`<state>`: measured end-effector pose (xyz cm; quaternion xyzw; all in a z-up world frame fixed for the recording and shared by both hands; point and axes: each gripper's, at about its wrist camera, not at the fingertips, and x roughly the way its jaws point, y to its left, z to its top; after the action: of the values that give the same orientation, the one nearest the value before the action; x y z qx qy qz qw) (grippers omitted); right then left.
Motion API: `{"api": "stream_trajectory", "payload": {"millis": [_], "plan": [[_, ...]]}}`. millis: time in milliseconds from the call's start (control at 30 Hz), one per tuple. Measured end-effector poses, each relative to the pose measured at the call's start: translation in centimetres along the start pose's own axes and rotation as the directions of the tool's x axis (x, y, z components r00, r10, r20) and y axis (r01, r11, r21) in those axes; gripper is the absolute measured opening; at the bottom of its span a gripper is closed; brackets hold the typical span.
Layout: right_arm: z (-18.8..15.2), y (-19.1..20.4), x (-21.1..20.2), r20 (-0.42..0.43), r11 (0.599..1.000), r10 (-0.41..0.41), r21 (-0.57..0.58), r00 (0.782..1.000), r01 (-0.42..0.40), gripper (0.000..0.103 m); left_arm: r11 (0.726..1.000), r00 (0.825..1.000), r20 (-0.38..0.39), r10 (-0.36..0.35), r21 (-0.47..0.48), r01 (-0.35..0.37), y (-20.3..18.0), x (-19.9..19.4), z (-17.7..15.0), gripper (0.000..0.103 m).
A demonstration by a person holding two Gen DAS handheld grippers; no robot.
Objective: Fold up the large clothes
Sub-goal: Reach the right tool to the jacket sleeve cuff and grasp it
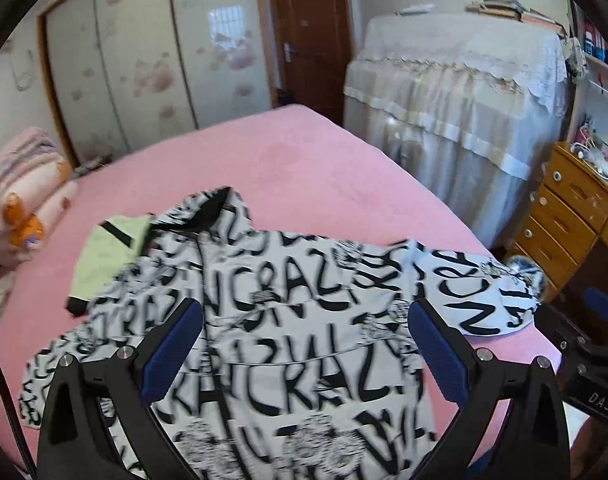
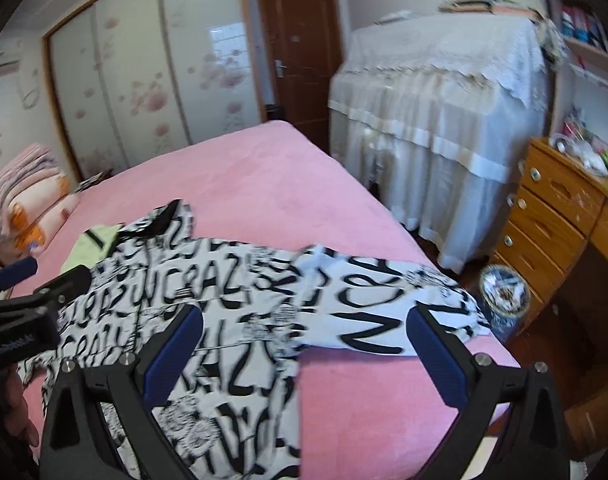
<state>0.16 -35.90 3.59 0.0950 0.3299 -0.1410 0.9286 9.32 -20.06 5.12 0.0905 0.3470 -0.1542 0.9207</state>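
Left wrist view: the left gripper [image 1: 304,320] fills the bottom of the frame, its blue-padded fingers [image 1: 171,350] spread wide apart and grasping nothing. Behind and between them lies the black-and-white lettered garment [image 1: 271,320], spread flat across the lower centre on the pink bed [image 1: 304,152]. One sleeve [image 1: 480,292] reaches toward the right edge of the bed. A pale green garment [image 1: 103,256] lies partly under the lettered one at centre left. A folded pink quilt [image 1: 23,184] sits at far left. Part of the right gripper [image 1: 592,356] shows at lower right; its state cannot be told from here. A cloth-covered piece of furniture [image 1: 456,92] stands at upper right, a wooden chest of drawers [image 1: 568,216] at right.

Right wrist view: the right gripper [image 2: 304,320] sits at the bottom, fingers [image 2: 436,356] released and well apart, empty. The lettered garment [image 2: 207,320] runs from lower left toward centre right, its sleeve [image 2: 376,304] lying between the fingers. Bare pink bed [image 2: 364,400] shows at lower centre. The left gripper [image 2: 27,280] enters at the left edge, above the garment. A waste bin [image 2: 504,292] stands on the floor beside the drawers [image 2: 552,224].
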Motion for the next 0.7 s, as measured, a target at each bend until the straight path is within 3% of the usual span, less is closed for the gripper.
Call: {"api": "stream_trajectory", "payload": {"millis": [167,233,333,433,500,700], "plan": [[-0.5,-6.0,3.5,-0.069,0.992,-0.036,0.119,0.997,0.044,0.102,0.999,0.999,-0.037,-0.007,0.049,0.009,-3.8,4.3,0.2,0.102],[-1.2,-8.9,5.5,-0.121,0.979,-0.035,0.196,0.992,0.059,0.102,0.995,0.999,-0.04,0.025,0.098,-0.021,-5.5,6.1,-0.2,0.102],[-2.7,-13.5,8.8,-0.201,0.947,-0.035,0.307,0.979,0.097,0.096,0.989,0.996,-0.085,0.009,0.147,0.004,-7.6,9.4,-0.8,0.102],[-4.7,-18.0,12.0,-0.278,0.896,-0.008,0.424,0.961,0.13,0.094,0.988,0.992,-0.118,-0.042,0.142,0.059,-8.8,12.0,-1.3,0.102],[-6.4,-21.0,13.8,-0.316,0.841,0.031,0.521,0.948,0.146,0.092,0.988,0.988,-0.14,-0.071,0.129,0.089,-9.4,13.6,-1.5,0.102],[-9.6,-25.5,17.7,-0.326,0.699,0.133,0.7,0.936,0.145,0.091,0.986,0.964,-0.25,-0.088,0.119,0.121,-10.8,18.6,-2.6,0.102]]}}
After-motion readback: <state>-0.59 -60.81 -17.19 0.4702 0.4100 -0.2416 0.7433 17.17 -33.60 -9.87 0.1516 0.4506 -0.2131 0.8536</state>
